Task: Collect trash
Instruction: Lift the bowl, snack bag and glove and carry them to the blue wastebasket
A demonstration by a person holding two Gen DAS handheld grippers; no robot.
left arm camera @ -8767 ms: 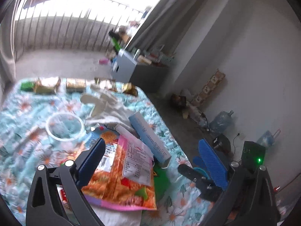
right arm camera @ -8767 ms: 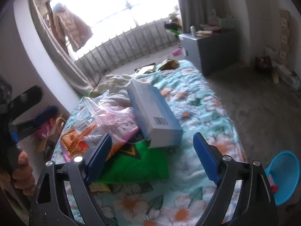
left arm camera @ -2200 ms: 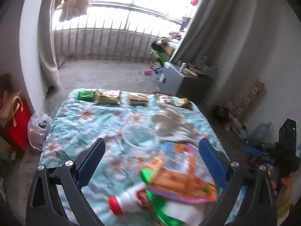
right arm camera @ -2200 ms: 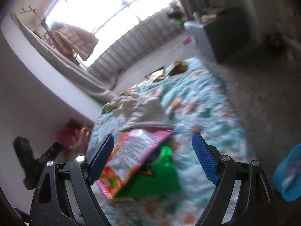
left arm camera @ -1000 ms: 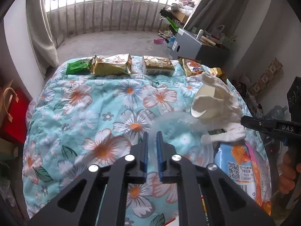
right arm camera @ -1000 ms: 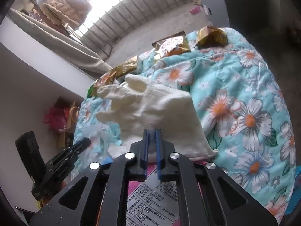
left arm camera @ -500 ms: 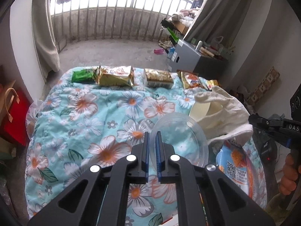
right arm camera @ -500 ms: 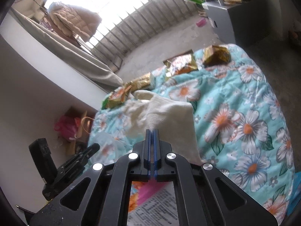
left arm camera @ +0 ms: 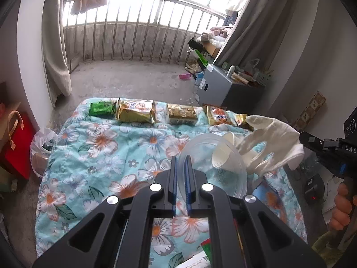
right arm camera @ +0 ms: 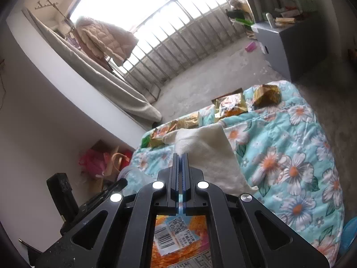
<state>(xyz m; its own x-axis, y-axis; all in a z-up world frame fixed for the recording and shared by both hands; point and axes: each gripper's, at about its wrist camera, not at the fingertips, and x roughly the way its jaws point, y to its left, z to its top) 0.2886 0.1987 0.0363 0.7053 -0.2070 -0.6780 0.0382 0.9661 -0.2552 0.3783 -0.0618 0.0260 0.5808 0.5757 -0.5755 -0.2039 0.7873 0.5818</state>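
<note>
The left gripper [left arm camera: 181,157] is clamped on the rim of a clear plastic lid [left arm camera: 214,167], held above the bed [left arm camera: 93,147]. The right gripper [right arm camera: 180,156] pinches a white glove [left arm camera: 272,140], lifted over the bed's right edge. Snack packets [left arm camera: 136,111] line the far edge.

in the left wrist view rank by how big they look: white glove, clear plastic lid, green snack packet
1. clear plastic lid
2. white glove, close to the lid; both nearer the camera
3. green snack packet, clearly smallest, farthest
</note>
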